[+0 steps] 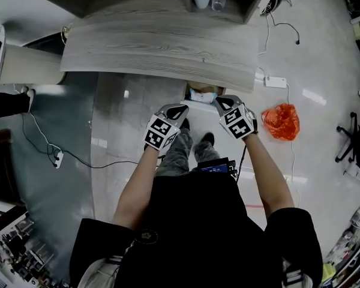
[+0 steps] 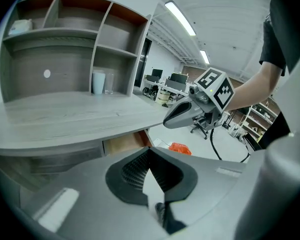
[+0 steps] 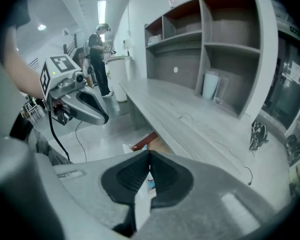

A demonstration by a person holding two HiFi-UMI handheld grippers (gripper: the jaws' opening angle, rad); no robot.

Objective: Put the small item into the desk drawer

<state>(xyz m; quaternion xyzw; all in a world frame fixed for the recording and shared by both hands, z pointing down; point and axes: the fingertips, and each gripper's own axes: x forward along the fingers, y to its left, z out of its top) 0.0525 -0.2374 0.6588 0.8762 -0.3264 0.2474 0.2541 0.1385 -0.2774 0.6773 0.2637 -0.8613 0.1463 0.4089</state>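
Left gripper (image 2: 149, 151), right gripper (image 3: 150, 156) closed, empty. In drawer (image 2: 124, 144), small item (image 1: 202, 96): we judge it light, soft; pinch its edge.

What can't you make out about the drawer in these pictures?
- Head view: the drawer sits mostly under the desktop edge; its contents show only as a pale patch.
- Right gripper view: the shut right gripper covers most of the drawer's inside.
- Left gripper view: the left gripper hides all but a wooden panel of the drawer.
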